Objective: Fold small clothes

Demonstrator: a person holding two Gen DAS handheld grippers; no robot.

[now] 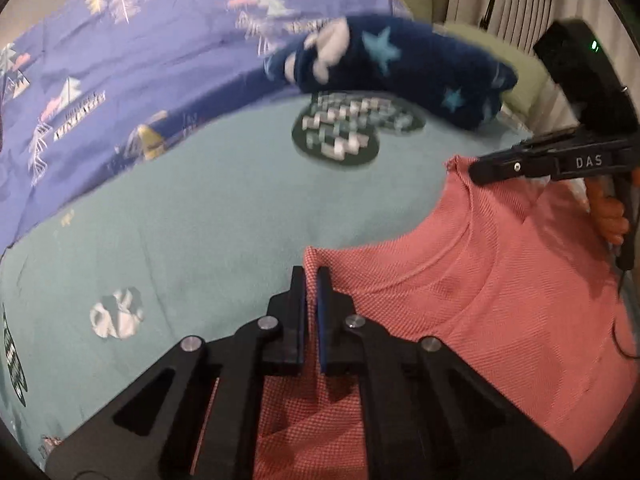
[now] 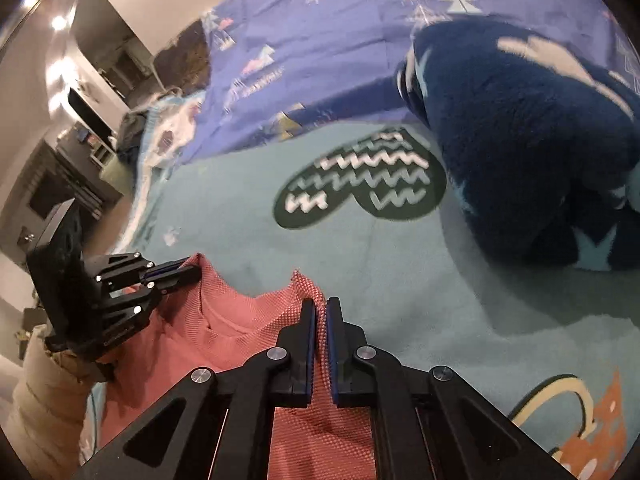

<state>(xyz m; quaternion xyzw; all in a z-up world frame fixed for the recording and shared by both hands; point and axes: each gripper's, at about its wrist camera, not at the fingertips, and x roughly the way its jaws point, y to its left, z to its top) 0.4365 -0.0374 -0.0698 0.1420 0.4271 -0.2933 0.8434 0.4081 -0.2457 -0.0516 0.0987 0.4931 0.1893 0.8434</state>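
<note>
Garment: the pink top [image 1: 500, 280] lies on the teal blanket [image 1: 200, 220] that covers the bed, neckline toward twelve o'clock in both wrist views.
Left gripper [image 1: 313, 280]: we have its fingers [image 1: 298, 300] pressed together on the shoulder corner at the garment's nine o'clock side; pink cloth shows in the narrow slot between them.
Right gripper [image 2: 321, 312]: its fingers [image 2: 307, 320] are pinched on the other shoulder point, a peak of cloth rising just past the tips.
Step in hand: we judge this to be the two-corner hold that comes before laying the top flat or making the first fold.
How to do it well: we keep both pinches firm, hold the two shoulders level with each other, and draw them apart only until the neckline edge runs straight, not puckered.
Direction: we would carry both corners together and at one pace, so the hem trails evenly.
Obstacle: the navy star-patterned plush [image 2: 532, 152] sits at one o'clock of the right view, near the garment; we steer clear of it.
Risk: thin cloth may slip from a shallow pinch.
</note>
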